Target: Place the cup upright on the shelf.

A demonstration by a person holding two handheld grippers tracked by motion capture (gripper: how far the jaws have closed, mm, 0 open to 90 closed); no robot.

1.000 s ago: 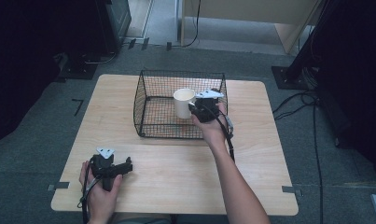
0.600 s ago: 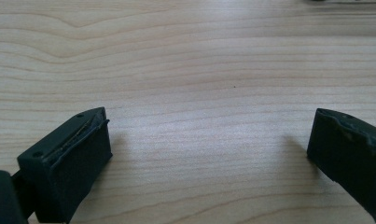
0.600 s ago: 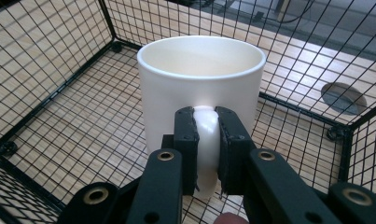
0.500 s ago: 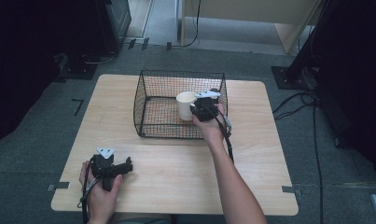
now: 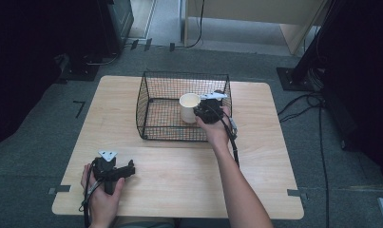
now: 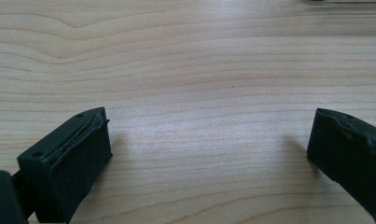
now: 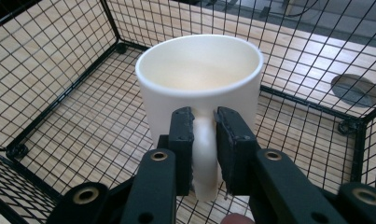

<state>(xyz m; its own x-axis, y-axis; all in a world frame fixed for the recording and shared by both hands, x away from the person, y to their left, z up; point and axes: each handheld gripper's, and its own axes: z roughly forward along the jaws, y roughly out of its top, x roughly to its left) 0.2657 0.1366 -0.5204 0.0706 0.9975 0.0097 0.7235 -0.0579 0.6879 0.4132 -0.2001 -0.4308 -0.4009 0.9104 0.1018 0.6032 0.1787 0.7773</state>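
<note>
The mug (image 7: 199,88) between the black right gripper (image 7: 205,140) jaws is white, perhaps cream; the basket (image 7: 59,98) around is black wire grid.

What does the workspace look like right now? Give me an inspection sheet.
Surface: wooden table, bare wood around the basket.
Job's things: white mug upright inside the black wire basket.
Clutter: nothing seen.
Grippers: right hand-held gripper shut on the mug's handle; left hand-held gripper open, low over bare wood.
Cables: gripper cable along the right forearm; floor cables right of the table.
Surroundings: grey carpet, dark stands.
</note>
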